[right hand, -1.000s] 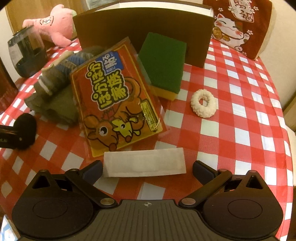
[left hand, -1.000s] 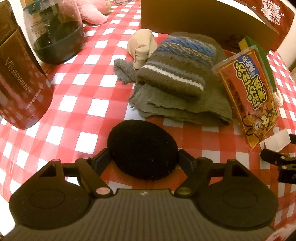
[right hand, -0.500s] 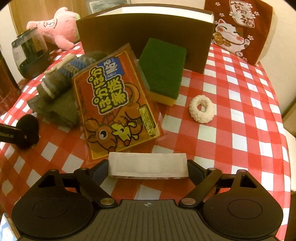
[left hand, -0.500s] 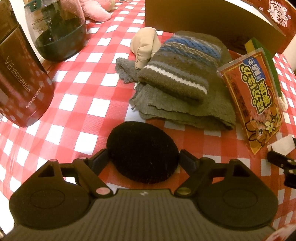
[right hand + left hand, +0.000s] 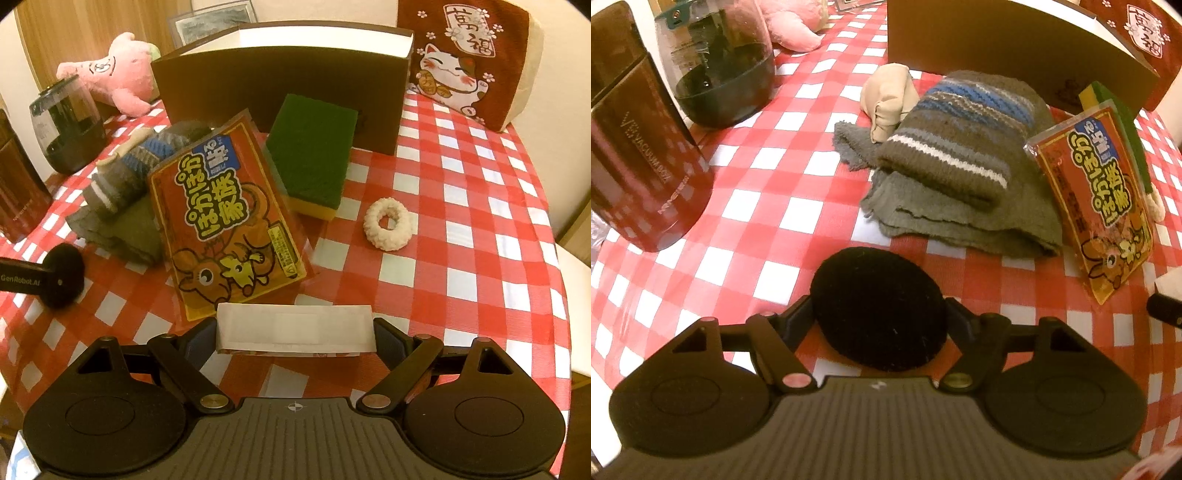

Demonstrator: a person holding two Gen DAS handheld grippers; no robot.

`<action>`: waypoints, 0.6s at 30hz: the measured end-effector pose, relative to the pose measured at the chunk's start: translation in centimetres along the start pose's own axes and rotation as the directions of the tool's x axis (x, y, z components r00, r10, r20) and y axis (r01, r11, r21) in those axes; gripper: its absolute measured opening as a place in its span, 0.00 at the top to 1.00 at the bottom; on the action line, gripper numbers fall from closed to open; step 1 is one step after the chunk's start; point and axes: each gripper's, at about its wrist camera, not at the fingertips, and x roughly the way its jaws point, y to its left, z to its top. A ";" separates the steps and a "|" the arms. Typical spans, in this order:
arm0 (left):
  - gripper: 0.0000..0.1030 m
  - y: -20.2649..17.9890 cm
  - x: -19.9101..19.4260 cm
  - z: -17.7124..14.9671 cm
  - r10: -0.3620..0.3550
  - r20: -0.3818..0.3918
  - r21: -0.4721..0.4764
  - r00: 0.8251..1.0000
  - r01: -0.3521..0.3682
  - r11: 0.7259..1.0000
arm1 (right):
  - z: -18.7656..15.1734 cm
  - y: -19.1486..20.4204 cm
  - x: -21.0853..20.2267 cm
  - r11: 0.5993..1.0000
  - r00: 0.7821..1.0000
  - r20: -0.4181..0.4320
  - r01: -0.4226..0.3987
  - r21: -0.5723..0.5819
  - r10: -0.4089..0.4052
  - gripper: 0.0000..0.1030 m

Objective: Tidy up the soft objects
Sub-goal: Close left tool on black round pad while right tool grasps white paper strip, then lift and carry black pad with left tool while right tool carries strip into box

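A table covered in a red-and-white checked cloth (image 5: 461,229) holds a scatter of soft things. The left gripper (image 5: 879,314) has just been closing its jaws around a round black pad (image 5: 879,306) that lies on the cloth, and both fingers now touch its edges. The right gripper (image 5: 295,328) has closed in too, and its fingers press the two short ends of a white rectangular patch (image 5: 295,326). Beyond the black pad lies a striped knitted hat (image 5: 960,136) on a folded grey cloth (image 5: 967,218). An orange packet (image 5: 229,214) leans beside them, a green sponge (image 5: 314,151) just behind it. A white fuzzy ring (image 5: 388,223) lies apart to the right, near a brown box (image 5: 280,85).
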 end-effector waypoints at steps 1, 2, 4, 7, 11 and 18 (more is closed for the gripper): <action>0.28 -0.1 -0.3 -0.1 0.002 0.001 0.001 1.000 -0.002 1.000 | 0.0 -0.1 -0.1 1.000 1.000 0.002 -0.003 -0.001 0.003 0.15; 0.28 -0.2 -0.6 -0.1 0.005 0.002 0.004 1.000 -0.005 1.000 | 0.0 -0.1 -0.3 1.000 1.000 0.004 -0.006 -0.003 0.006 0.15; 0.28 -0.5 -1.2 -0.2 0.009 0.006 0.010 1.000 -0.009 1.000 | 0.1 -0.2 -0.6 1.000 1.000 0.009 -0.012 -0.007 0.012 0.15; 0.28 -1.1 -2.3 -0.1 0.019 0.017 0.027 1.000 -0.019 0.999 | 0.3 -0.4 -1.2 1.000 1.000 0.021 -0.022 -0.012 0.022 0.15; 0.28 -2.2 -3.9 0.2 0.014 0.038 0.035 0.999 -0.015 0.999 | 0.6 -0.9 -2.1 0.999 0.999 0.036 -0.037 -0.016 0.038 0.15; 0.28 -4.3 -6.4 0.8 0.003 0.086 0.064 0.996 -0.008 0.998 | 1.4 -2.0 -3.9 0.998 0.995 0.076 -0.064 -0.027 0.066 0.15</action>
